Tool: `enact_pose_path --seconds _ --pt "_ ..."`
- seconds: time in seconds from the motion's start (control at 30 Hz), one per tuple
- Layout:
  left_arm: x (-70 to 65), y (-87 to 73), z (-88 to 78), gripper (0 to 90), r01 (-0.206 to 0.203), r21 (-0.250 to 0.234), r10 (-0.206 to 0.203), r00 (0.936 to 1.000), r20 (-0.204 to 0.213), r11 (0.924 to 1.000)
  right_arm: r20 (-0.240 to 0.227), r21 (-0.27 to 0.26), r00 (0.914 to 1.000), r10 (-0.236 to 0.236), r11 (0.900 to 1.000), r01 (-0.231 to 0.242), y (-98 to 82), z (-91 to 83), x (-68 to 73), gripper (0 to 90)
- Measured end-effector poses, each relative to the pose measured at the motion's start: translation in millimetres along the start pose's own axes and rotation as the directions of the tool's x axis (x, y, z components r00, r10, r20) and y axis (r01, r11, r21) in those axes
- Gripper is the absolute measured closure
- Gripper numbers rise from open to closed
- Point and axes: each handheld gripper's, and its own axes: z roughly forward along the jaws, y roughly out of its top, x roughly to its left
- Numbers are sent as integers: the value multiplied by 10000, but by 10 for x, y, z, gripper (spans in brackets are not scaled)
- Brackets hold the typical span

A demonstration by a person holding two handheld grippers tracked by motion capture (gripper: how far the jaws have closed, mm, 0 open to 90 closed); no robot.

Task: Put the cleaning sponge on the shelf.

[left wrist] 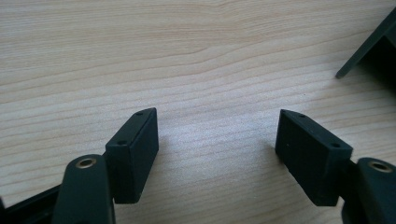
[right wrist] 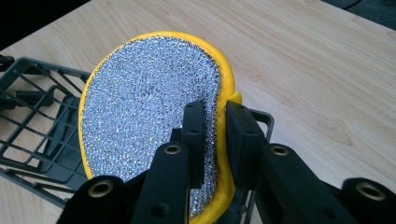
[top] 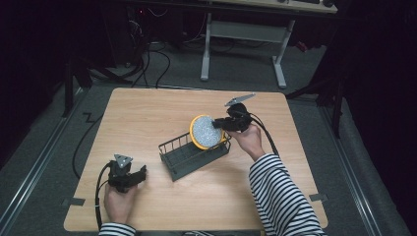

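Right gripper (top: 220, 123) clamped on edge of scrub pad (top: 206, 132), a yellow-rimmed disc w/ silver mesh face; jaws nearly together, pinching the rim. Table (top: 147, 113) carries the dark wire rack (top: 189, 156) near centre. Pad held upright over rack's right end, not yet seated in it; whether its lower edge touches the rack can't be told. Judged approx. mid-task: pick-up done, placing in rack and release left. Left gripper (top: 140, 173) rests on table near front-left, jaws wide apart, nothing between them, well apart from pad.
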Motion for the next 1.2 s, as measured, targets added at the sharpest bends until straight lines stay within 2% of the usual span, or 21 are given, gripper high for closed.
enact_pose_path --seconds 0.43,0.53,0.67,0.8,0.9,1.2 --pt "1 0 0 308 4 -2 -4 10000 3 10000 63 315 9999 -111 9994 109 -103 10 23 781" --pt "1 0 0 308 3 -1 -3 10000 4 10000 104 299 9998 -157 9994 154 -108 0 30 743" --pt "1 0 0 308 3 -1 -3 10000 3 10000 84 -9 10000 -28 10000 28 -119 -36 36 609" --pt "2 0 0 308 11 -2 -11 10000 11 10000 190 -345 9998 20 9994 -14 -112 -127 67 527" --pt "2 0 0 308 9 0 -9 10000 11 10000 315 -521 9995 11 9986 6 -110 -201 66 504" --pt "2 1 0 308 13 -2 -13 10000 9 10000 686 -1133 9969 392 9931 -312 -213 -498 -5 506"
